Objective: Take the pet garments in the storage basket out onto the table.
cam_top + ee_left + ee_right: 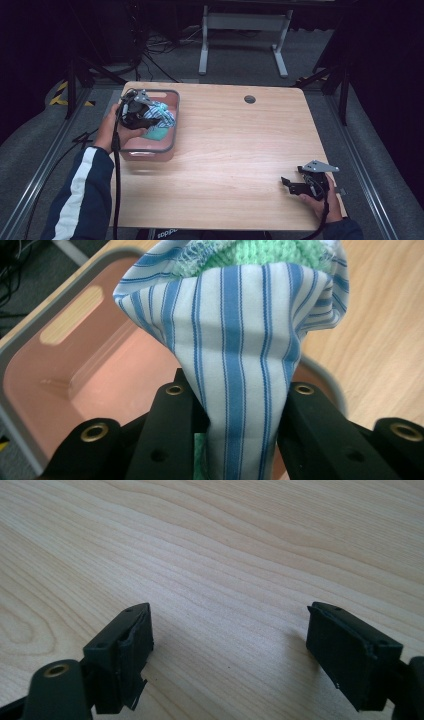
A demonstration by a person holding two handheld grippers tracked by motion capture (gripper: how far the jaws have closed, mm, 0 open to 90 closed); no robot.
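We start with the counter [240, 150], a pale wooden top that lies bare under the right hand-held gripper [295, 184], whose jaws stand wide apart with nothing between them, low over the wood near our right front corner. Over at the left hand-held gripper [145, 120] sits the pink bin [167, 142], a plastic tub with a grey rim, directly below and around that tool.

The left hand-held gripper is clamped on the striped cloth [235, 355], a white fabric with blue lines, pinched into a narrow neck between the jaws and fanning out beyond them, above the bin floor. A green knitted piece [260, 252] sits just past the striped cloth, at the far end of the bundle, and seems wrapped in it or caught with it; we cannot tell which.

We judge the cloth light, soft and limp. It will drape and fold under its own weight, so a single pinch carries it but gives little say over its shape. It is neither fragile nor slippery. A bunched fold holds best; a corner or hem suits spreading it out.
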